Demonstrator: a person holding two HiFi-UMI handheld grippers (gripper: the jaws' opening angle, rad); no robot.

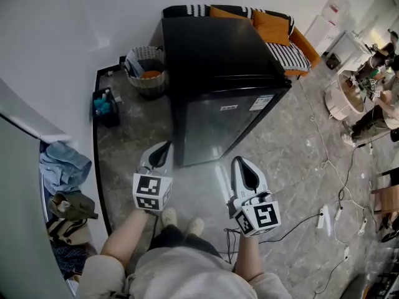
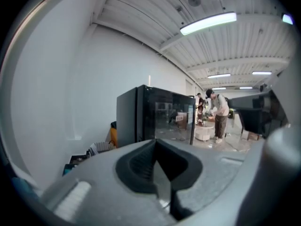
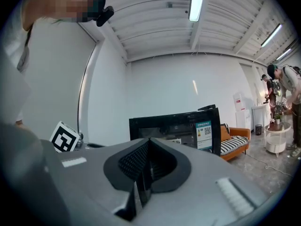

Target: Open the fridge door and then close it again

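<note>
Black fridge (image 1: 218, 73) shut; door label (image 1: 261, 103) print unreadable; left claw (image 1: 166, 147), right claw (image 1: 241, 162) both closed, empty.

Bare floor (image 1: 293, 161) is left on the near and right sides of the fridge (image 1: 218, 61); its left side is crowded by a basket (image 1: 146, 72) and the wall (image 1: 56, 55).

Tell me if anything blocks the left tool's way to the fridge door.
Nothing visible does. The left tool, jaws together and empty, hovers in front of the closed fridge door, with only bare floor under the gap. The basket stands off beside the fridge.
</note>
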